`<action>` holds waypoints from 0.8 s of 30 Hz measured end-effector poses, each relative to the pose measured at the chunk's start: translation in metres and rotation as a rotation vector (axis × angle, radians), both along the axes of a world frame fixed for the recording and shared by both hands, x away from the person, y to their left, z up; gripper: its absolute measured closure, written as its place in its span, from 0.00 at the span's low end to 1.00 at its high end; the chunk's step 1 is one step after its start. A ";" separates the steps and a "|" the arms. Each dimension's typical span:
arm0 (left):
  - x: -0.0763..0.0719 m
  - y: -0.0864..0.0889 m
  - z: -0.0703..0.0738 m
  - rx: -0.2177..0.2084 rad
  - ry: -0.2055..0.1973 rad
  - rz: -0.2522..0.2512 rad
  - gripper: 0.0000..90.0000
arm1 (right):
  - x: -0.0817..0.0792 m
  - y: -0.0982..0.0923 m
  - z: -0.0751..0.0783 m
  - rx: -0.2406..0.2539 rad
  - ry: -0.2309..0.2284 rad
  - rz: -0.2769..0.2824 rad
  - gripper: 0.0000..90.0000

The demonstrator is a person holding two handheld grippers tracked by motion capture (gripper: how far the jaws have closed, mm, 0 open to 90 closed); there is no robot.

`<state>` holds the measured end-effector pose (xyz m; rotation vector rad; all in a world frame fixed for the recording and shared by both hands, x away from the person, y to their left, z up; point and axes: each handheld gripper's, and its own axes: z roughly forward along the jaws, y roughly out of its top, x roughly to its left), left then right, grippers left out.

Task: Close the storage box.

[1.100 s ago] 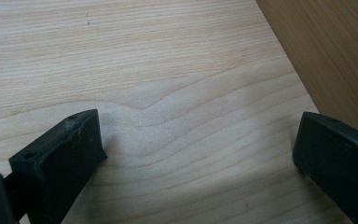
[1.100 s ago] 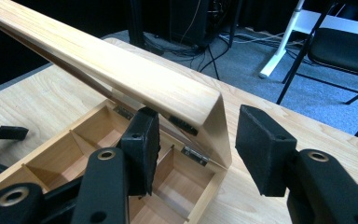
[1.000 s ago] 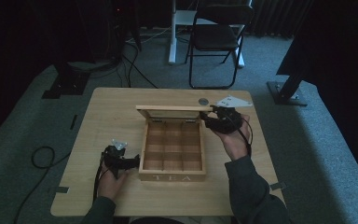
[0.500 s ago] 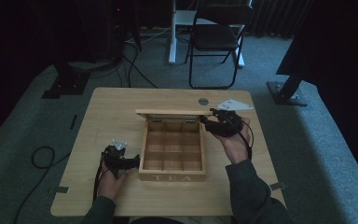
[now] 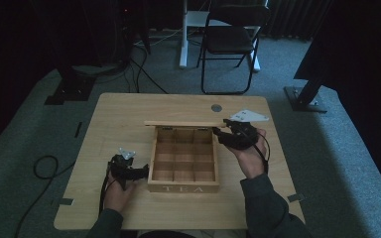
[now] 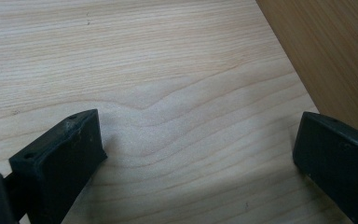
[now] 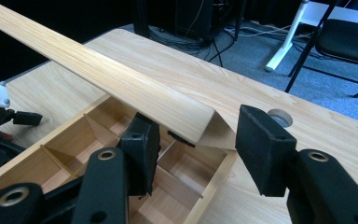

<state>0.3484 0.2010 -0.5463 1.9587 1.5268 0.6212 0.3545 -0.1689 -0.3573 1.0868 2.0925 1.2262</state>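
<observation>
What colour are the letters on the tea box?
White, on the tea box front; clearest in the high view.

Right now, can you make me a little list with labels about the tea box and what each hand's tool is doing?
box: wooden tea box, nine compartments, all look empty
lid: lid raised at the far side, partly lowered over the box
right tool: right tool at the lid's right corner, one jaw under the lid edge, the other beside it; whether they press it cannot be told
left tool: left tool open, on the table, left of the box, holding nothing
also: round hole in the table, chair behind it
</observation>
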 end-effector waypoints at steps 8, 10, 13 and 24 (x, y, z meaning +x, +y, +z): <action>0.000 0.000 0.000 -0.001 0.000 0.001 0.02 | -0.005 0.000 -0.004 -0.003 0.006 0.006 0.54; 0.000 0.000 0.000 -0.001 0.000 0.001 0.02 | -0.006 -0.001 -0.005 -0.001 0.009 0.007 0.54; 0.000 0.000 0.000 -0.001 0.000 0.001 0.02 | -0.008 -0.001 -0.007 -0.001 0.013 0.015 0.54; 0.000 0.000 0.000 -0.001 -0.002 0.001 0.02 | -0.014 0.001 -0.010 -0.013 0.013 0.017 0.53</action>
